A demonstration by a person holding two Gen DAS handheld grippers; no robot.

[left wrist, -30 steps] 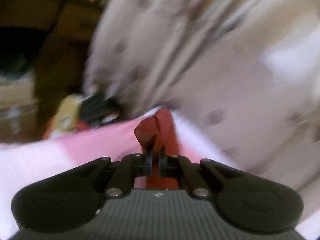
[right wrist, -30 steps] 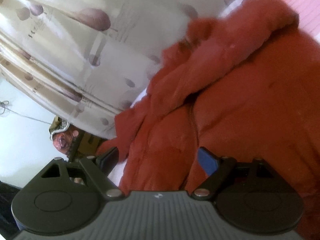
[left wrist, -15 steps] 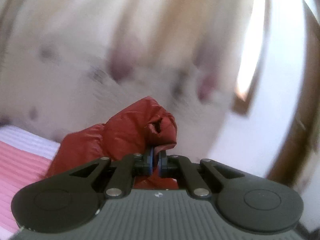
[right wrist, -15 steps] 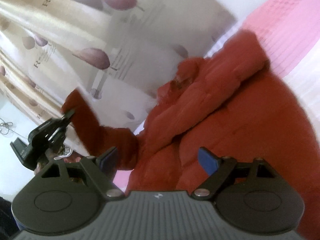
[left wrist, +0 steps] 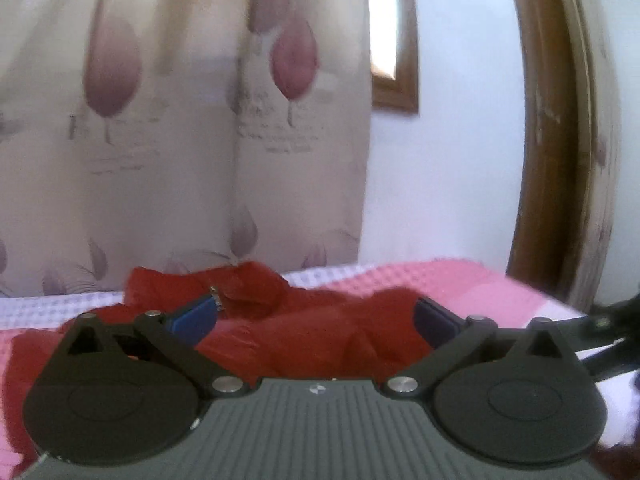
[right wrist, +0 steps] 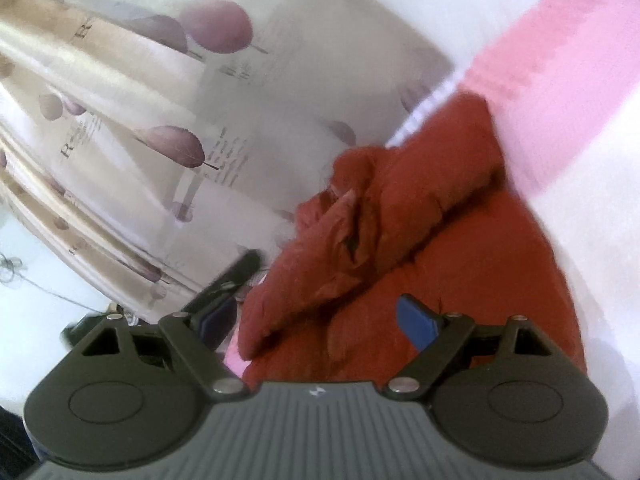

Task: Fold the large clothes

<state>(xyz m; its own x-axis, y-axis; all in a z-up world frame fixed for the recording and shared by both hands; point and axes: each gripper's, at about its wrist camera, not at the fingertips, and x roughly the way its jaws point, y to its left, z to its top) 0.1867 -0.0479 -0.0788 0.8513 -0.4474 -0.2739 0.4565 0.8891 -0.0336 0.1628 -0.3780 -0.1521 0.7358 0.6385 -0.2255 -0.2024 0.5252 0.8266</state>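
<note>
the left gripper (left wrist: 316,312) has just sprung open, dropping the jacket (left wrist: 304,332); the puffy sleeve (right wrist: 320,248) may slide back unfolded.

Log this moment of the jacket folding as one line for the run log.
step: sleeve fold let go | left gripper: just opened, nothing pinched | right gripper: open, empty | red jacket: lying on pink bedspread

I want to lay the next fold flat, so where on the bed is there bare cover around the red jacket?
Bare pink-and-white cover lies right of the red jacket, toward the brown frame. A narrow white strip runs between jacket and curtain. Directly before the open left gripper it is crowded with bunched fabric.
</note>
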